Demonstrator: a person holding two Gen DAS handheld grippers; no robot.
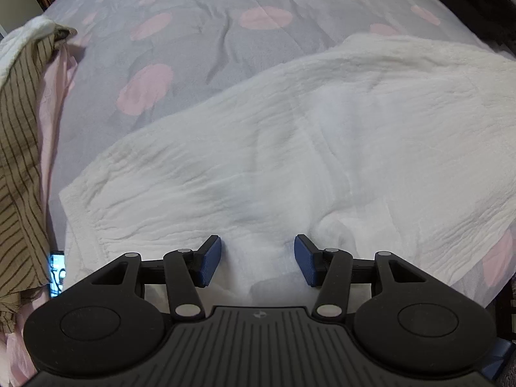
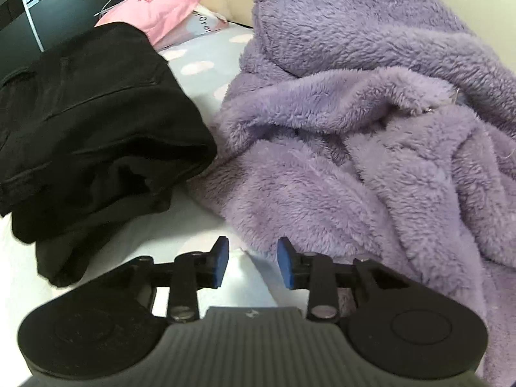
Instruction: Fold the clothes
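Note:
A white crinkled garment (image 1: 290, 148) lies spread on the bed, reaching from the near left to the far right. My left gripper (image 1: 258, 251) is open just above its near edge, jaws apart with white cloth between and below them. In the right wrist view, my right gripper (image 2: 253, 254) is open and empty over the bed sheet, just short of the hem of a fluffy purple fleece garment (image 2: 371, 122). A folded black garment (image 2: 93, 122) lies to its left.
The bedspread (image 1: 200, 48) is grey with pink spots. A brown striped garment (image 1: 22, 148) on pink cloth lies at the left edge. A dark object (image 1: 471, 0) sits at the far right. A pink bag (image 2: 158, 13) lies behind the black garment.

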